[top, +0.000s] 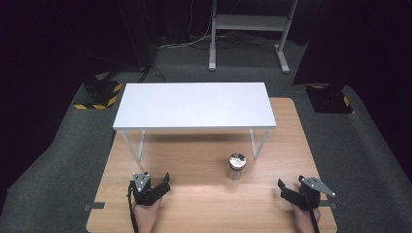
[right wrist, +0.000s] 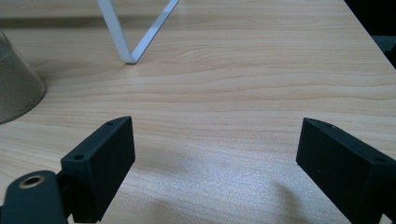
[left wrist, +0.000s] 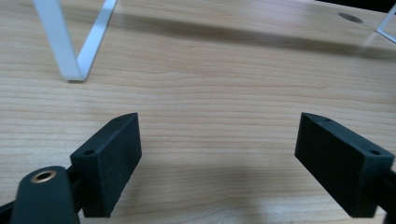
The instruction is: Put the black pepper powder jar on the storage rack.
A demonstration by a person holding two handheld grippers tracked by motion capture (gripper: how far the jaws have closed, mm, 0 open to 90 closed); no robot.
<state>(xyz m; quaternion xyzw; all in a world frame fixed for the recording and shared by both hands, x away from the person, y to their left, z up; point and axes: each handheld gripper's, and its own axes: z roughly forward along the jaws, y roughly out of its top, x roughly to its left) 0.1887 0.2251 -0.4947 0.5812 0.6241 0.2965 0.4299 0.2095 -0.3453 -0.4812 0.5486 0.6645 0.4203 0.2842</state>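
Observation:
A small glass jar with a shiny metal lid stands upright on the wooden table, just in front of the white shelf's right leg. My left gripper rests low at the table's near left, open, with bare wood between its jaws. At the near right sits my right gripper, also open and holding nothing. In the right gripper view the jar shows at the left edge, ahead and to the left of the jaws.
A low white shelf on thin white legs spans the far half of the table, with a gap under it. One leg stands beyond the right gripper. Dark carpet, black-and-yellow stands and a metal frame lie beyond.

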